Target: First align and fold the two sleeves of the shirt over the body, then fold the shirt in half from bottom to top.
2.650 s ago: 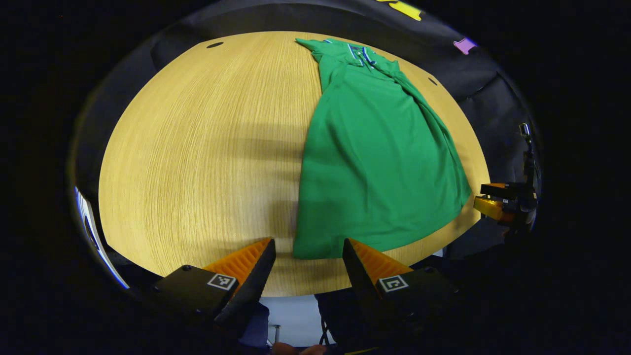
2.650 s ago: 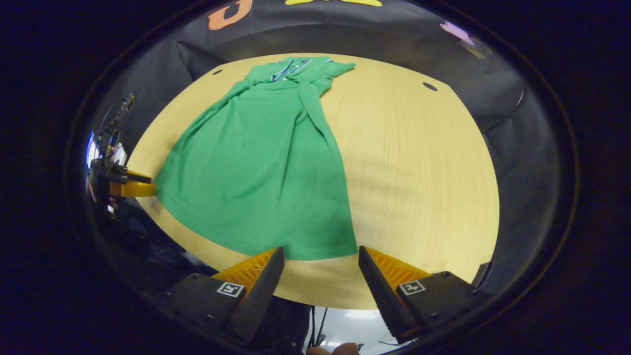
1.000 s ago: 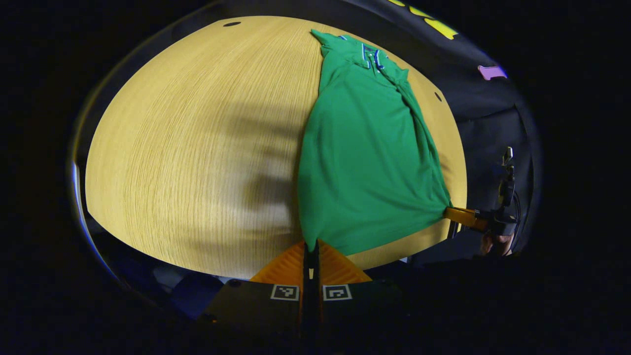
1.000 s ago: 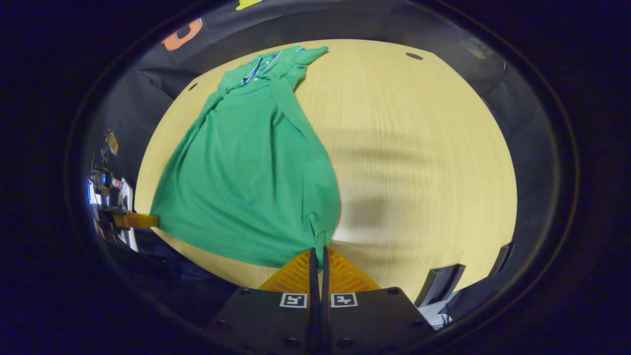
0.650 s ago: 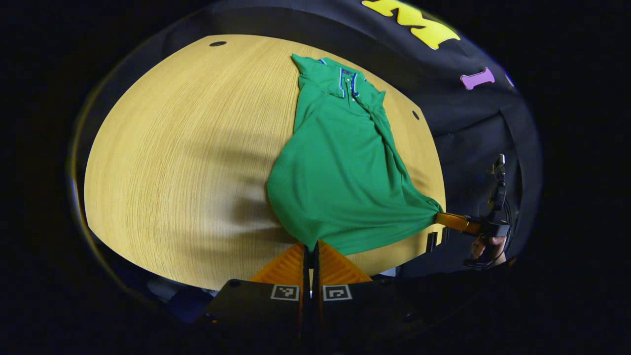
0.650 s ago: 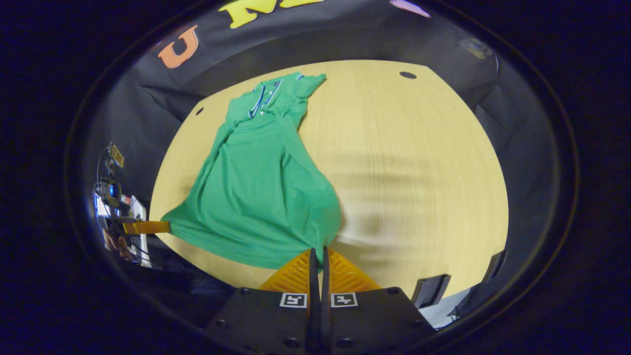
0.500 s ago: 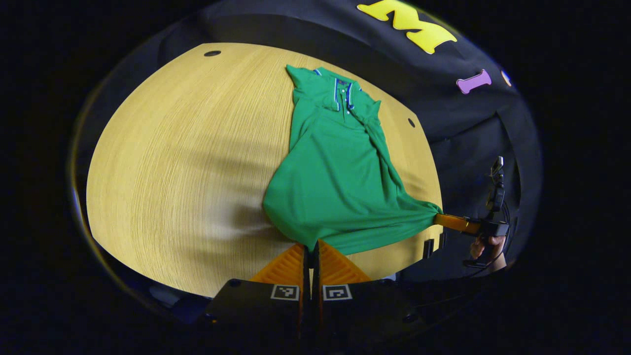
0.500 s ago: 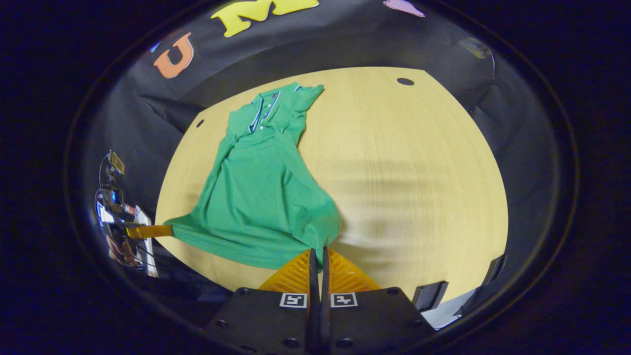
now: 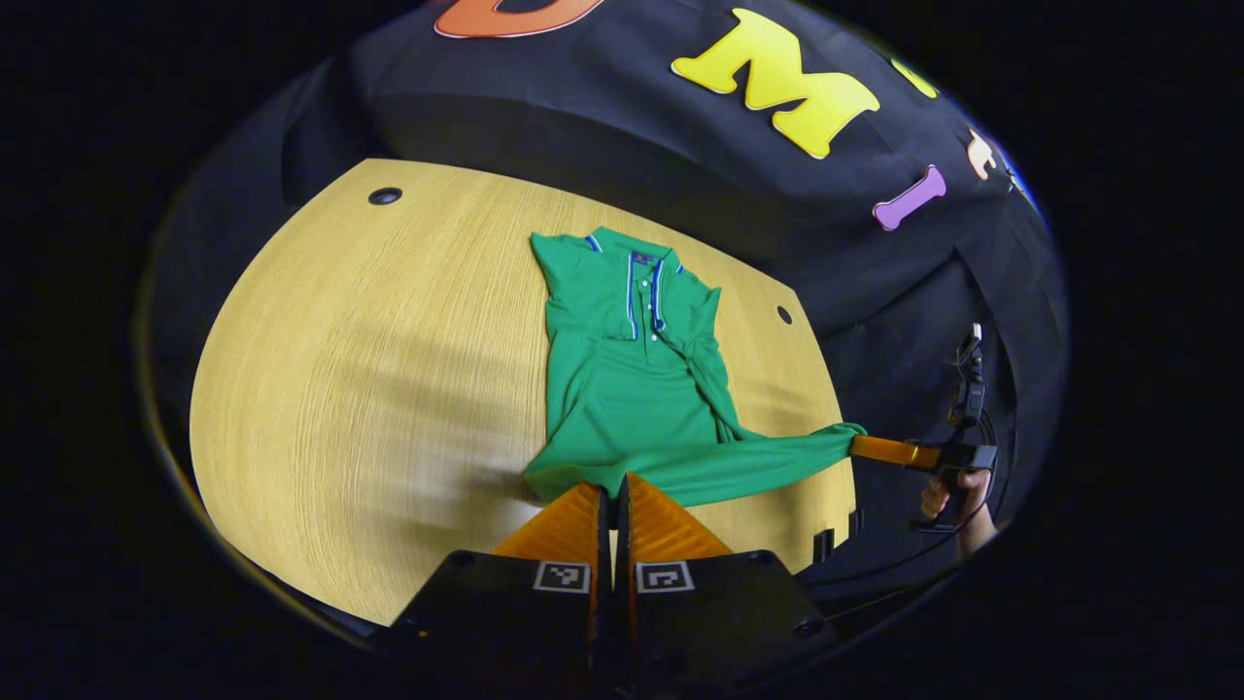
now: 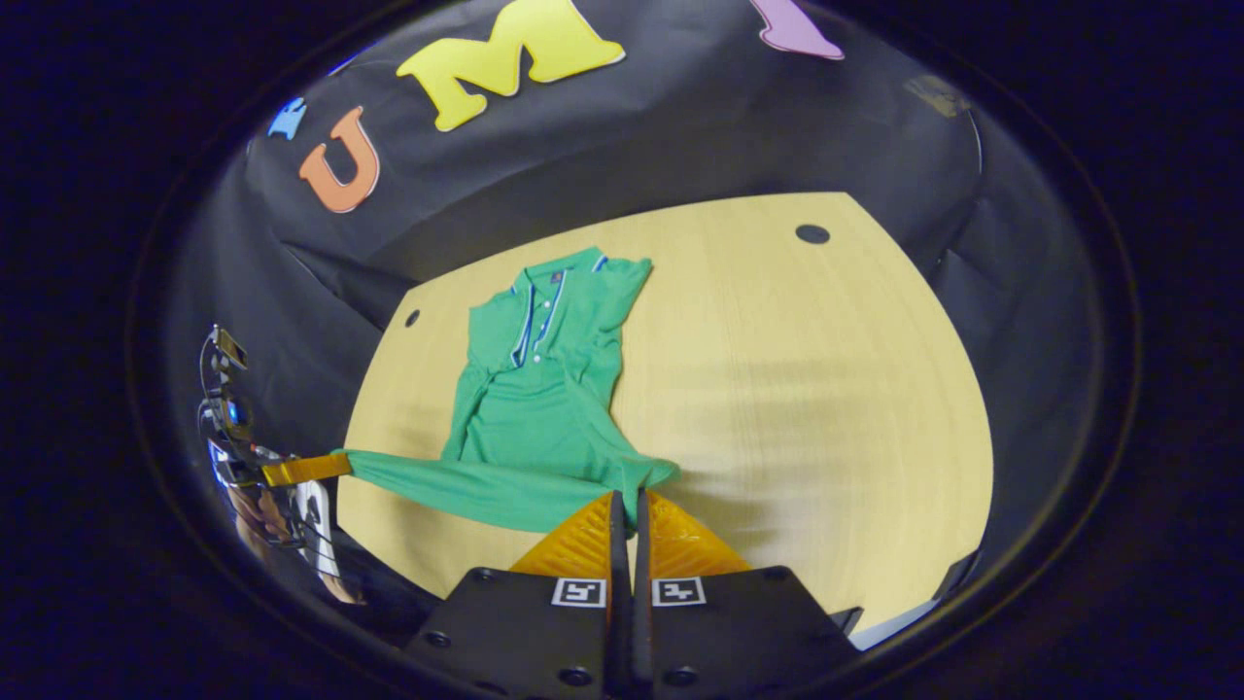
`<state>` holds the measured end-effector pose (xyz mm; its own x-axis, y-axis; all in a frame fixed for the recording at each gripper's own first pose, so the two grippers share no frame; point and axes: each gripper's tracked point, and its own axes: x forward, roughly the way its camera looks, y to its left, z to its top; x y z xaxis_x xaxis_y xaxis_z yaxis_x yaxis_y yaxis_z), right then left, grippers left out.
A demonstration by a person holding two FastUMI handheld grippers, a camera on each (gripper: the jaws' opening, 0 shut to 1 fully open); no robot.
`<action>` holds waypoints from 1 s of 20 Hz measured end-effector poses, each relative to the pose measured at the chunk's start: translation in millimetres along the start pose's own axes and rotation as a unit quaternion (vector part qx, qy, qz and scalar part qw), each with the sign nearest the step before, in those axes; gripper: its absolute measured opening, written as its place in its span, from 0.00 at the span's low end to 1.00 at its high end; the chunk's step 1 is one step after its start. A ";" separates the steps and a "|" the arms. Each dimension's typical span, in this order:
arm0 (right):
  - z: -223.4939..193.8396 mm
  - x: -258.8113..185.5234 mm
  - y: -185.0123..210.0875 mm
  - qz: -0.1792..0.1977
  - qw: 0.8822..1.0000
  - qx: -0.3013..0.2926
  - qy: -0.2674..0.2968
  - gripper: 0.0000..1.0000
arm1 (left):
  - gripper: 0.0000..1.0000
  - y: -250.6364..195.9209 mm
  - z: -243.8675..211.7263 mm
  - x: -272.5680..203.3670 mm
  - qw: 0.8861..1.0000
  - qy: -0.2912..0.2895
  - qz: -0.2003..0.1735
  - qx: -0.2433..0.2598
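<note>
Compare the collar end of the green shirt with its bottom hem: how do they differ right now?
The collar end lies flat on the wooden table; the bottom hem is lifted and stretched. No gripper touches the collar end; the left gripper and right gripper each pinch a hem corner. Both belong to one green polo shirt.

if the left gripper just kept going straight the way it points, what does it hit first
The shirt: the left gripper is already shut on its hem, with the lower body directly ahead, then the collar. Height above the table is hard to judge.
</note>
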<state>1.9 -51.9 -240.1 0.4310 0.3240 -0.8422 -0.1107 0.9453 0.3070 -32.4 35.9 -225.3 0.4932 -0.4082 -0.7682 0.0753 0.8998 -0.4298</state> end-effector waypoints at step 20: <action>208.3 98.1 33.4 -0.027 0.980 -0.127 -0.151 0.00 | 0.04 35.1 220.7 85.6 0.989 -0.140 0.027 0.027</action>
<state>227.0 3.3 -220.1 0.6831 0.2836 -0.6730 -0.2838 0.9522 0.1132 203.7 66.5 -201.3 0.7186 -0.3074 -0.6238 0.0847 0.9290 -0.3602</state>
